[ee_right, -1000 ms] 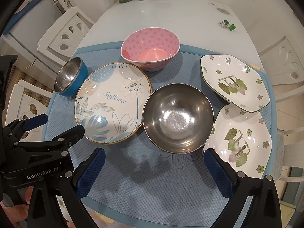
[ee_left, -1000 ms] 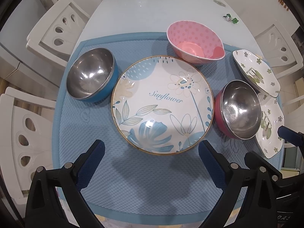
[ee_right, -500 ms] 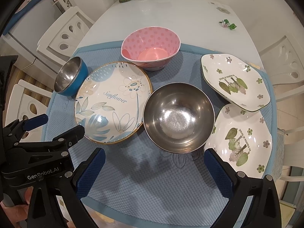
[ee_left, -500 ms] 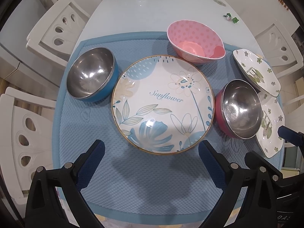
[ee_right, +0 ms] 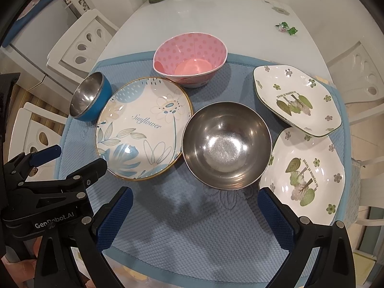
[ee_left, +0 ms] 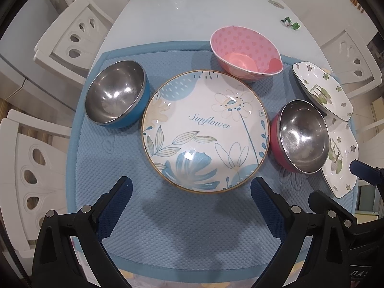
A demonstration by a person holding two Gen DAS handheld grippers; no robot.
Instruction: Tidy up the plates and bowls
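Both grippers' fingers spread wide and empty as before (plates, bowls unmoved).

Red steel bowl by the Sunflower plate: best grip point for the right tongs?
Pinch the near rim of the red steel bowl, one finger inside and one outside, coming from above. It sits upright and open-topped, with the Sunflower plate tight on its left.
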